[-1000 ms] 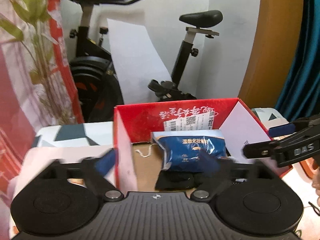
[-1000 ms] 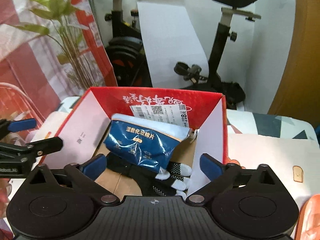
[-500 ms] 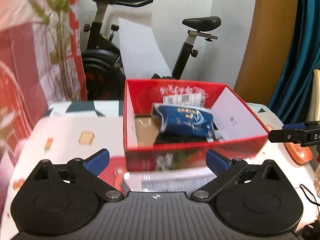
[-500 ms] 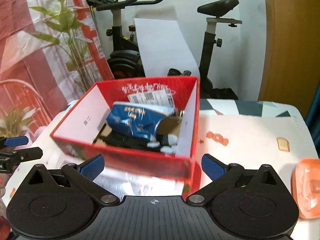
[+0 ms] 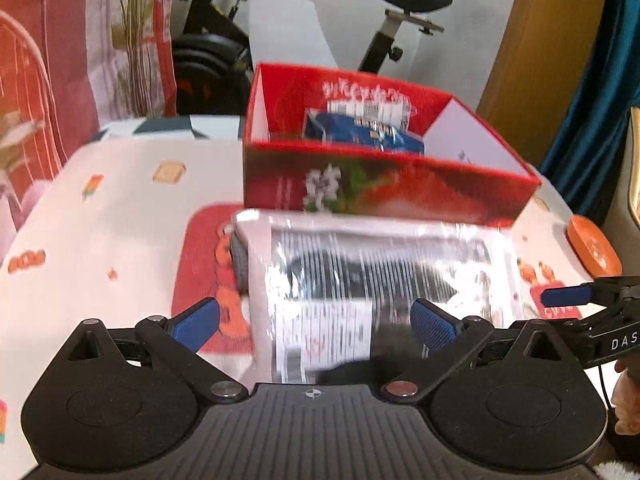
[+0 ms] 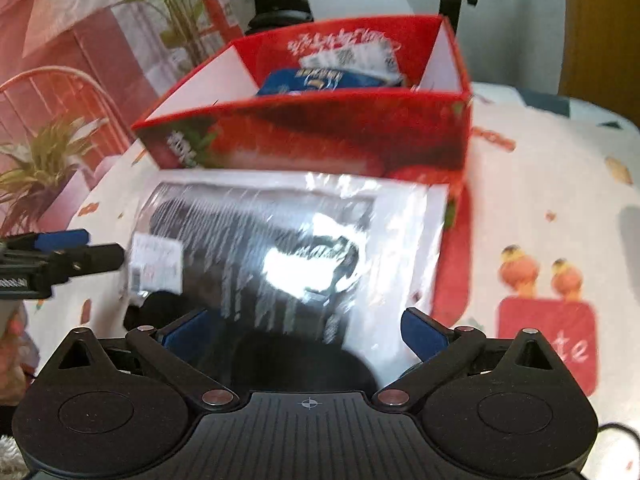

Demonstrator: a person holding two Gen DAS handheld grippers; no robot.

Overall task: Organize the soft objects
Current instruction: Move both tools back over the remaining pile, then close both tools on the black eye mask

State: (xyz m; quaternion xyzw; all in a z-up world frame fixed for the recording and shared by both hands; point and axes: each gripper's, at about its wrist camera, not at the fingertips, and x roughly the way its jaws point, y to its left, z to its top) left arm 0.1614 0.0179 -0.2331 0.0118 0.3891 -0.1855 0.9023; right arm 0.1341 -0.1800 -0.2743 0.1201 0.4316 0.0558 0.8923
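Both grippers have drawn back from over the red box (image 5: 384, 188), which a second ago filled the lower frames and now sits in the upper centre of each view, blurred by motion. Nearest the cameras, the left gripper (image 5: 314, 322) and the right gripper (image 6: 302, 332) each stand with blue-tipped fingers spread wide, holding nothing. Between and just beyond both sets of fingers lies a clear plastic package (image 5: 372, 280), glossy and wrinkled, with dark folded fabric inside and a white printed label (image 6: 156, 262) on it; its far edge lies just beside the box's near wall. It rests on a white patterned tablecloth (image 5: 100, 232). Bare cloth opens toward the left of the left wrist view and toward the right of the right wrist view (image 6: 552, 184). At the right edge of the left view an orange round object (image 5: 592, 244) sits near the table's edge. Inside the box, in the upper centre, a blue packet (image 6: 316, 80) leans against the far wall. Behind stand an exercise bike (image 5: 404, 20) and a plant (image 6: 176, 12).
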